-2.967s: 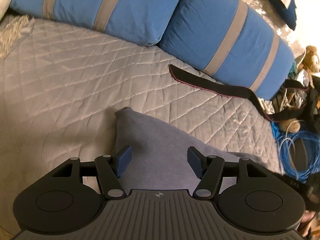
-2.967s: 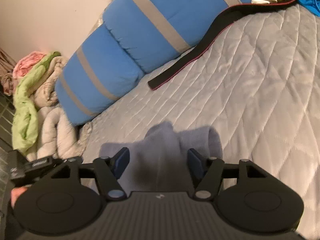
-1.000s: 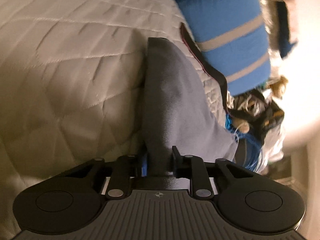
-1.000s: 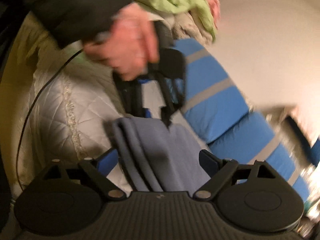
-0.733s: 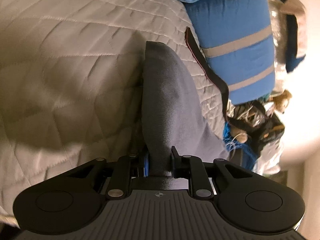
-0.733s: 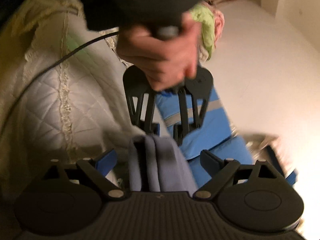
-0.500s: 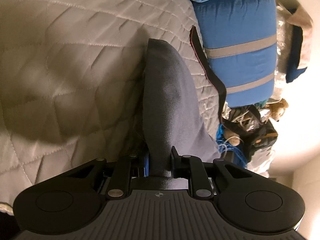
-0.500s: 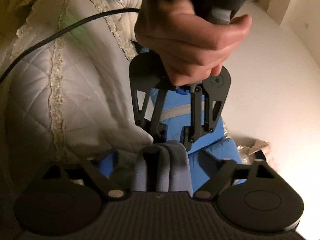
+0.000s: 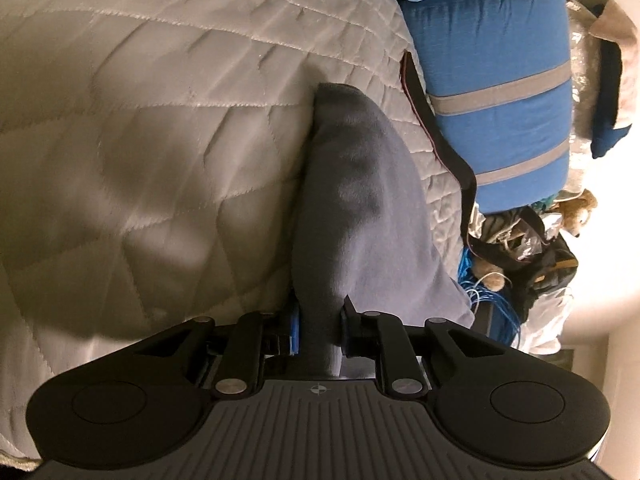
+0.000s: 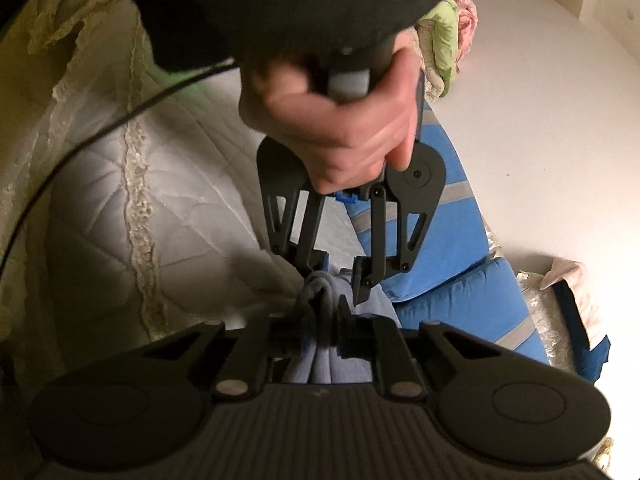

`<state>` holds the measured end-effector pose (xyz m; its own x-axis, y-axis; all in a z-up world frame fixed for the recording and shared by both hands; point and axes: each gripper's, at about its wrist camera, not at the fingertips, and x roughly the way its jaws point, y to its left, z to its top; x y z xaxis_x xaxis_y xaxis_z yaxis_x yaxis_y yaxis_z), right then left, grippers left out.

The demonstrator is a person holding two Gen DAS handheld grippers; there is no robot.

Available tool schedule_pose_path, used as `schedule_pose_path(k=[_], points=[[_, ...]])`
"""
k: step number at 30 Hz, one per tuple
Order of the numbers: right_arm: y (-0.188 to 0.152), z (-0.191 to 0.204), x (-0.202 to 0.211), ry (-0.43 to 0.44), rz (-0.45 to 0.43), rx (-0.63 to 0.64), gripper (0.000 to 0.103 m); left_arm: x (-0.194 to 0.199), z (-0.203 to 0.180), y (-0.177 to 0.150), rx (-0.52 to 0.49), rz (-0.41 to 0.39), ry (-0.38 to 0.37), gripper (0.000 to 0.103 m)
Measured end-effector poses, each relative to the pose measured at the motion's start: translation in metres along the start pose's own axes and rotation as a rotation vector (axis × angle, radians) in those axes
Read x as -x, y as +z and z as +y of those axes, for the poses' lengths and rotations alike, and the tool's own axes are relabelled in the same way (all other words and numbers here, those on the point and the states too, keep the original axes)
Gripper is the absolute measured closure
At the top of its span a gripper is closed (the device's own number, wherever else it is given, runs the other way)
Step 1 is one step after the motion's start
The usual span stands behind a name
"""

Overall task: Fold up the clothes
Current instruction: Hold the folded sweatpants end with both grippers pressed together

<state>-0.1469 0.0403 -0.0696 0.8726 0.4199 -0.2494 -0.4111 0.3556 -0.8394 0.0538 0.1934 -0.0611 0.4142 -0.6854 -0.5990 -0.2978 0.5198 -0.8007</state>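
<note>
Nearest me, my right gripper point(image 10: 320, 320) is clamped on a bunched edge of the grey-blue garment point(image 9: 352, 200), and just beyond it my left gripper point(image 10: 340, 276) pinches the same bunch, so both ends meet. The garment hangs doubled above the quilted bedspread point(image 9: 160, 120). To fold well, I judge both edges must stay level and the cloth go down flat, without twisting. Only the left wrist view shows the hanging length, with the black strap point(image 9: 436, 136) and blue striped pillow point(image 9: 500, 80) farther right; only the right view shows my hand point(image 10: 340, 128) on the handle
</note>
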Motion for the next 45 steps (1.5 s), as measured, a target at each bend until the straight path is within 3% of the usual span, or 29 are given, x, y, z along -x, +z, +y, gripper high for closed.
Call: schedule_pose_path(k=[4, 6, 8, 10, 13, 16, 18, 19, 20, 33, 36, 39, 40, 45], points=[[-0.002, -0.007, 0.011, 0.012, -0.013, -0.008, 0.093, 0.0, -0.001, 0.001, -0.01, -0.004, 0.007, 0.087], [-0.002, -0.005, 0.014, -0.012, -0.021, -0.007, 0.089, 0.0, -0.002, 0.001, -0.013, -0.004, 0.011, 0.087], [-0.001, 0.001, 0.015, -0.04, -0.033, 0.007, 0.045, 0.001, -0.002, 0.001, -0.011, -0.004, 0.014, 0.087], [-0.002, 0.012, 0.013, -0.054, -0.055, 0.053, 0.026, 0.002, -0.002, 0.0, -0.005, -0.004, 0.015, 0.087], [0.0, 0.013, 0.004, -0.064, -0.062, 0.053, 0.027, 0.002, -0.001, -0.001, 0.011, -0.005, 0.011, 0.087], [0.003, 0.009, -0.003, -0.078, -0.057, 0.039, 0.037, 0.002, 0.0, -0.002, 0.025, -0.003, 0.006, 0.087], [0.005, 0.001, -0.003, -0.05, -0.049, -0.004, 0.062, 0.002, 0.0, -0.002, 0.025, -0.003, 0.006, 0.087], [0.006, -0.004, -0.002, -0.018, -0.042, -0.034, 0.087, 0.002, 0.0, -0.002, 0.025, -0.003, 0.006, 0.087], [0.007, -0.008, -0.001, 0.003, -0.036, -0.052, 0.09, 0.002, 0.0, -0.002, 0.024, -0.004, 0.007, 0.087], [0.011, 0.005, 0.051, 0.074, -0.045, -0.068, 0.096, 0.001, -0.002, -0.002, 0.006, -0.015, 0.019, 0.087], [0.011, 0.0, 0.049, 0.046, -0.071, -0.071, 0.095, 0.001, -0.001, -0.002, 0.008, -0.014, 0.019, 0.087], [0.012, 0.01, 0.049, -0.012, -0.083, -0.001, 0.042, 0.001, -0.001, -0.002, 0.01, -0.013, 0.016, 0.087], [0.011, 0.012, 0.047, -0.023, -0.081, 0.013, 0.019, 0.001, -0.001, -0.002, 0.011, -0.012, 0.013, 0.087], [0.009, 0.01, 0.027, -0.066, -0.025, 0.027, 0.019, 0.002, 0.006, -0.002, 0.07, -0.007, -0.025, 0.087]])
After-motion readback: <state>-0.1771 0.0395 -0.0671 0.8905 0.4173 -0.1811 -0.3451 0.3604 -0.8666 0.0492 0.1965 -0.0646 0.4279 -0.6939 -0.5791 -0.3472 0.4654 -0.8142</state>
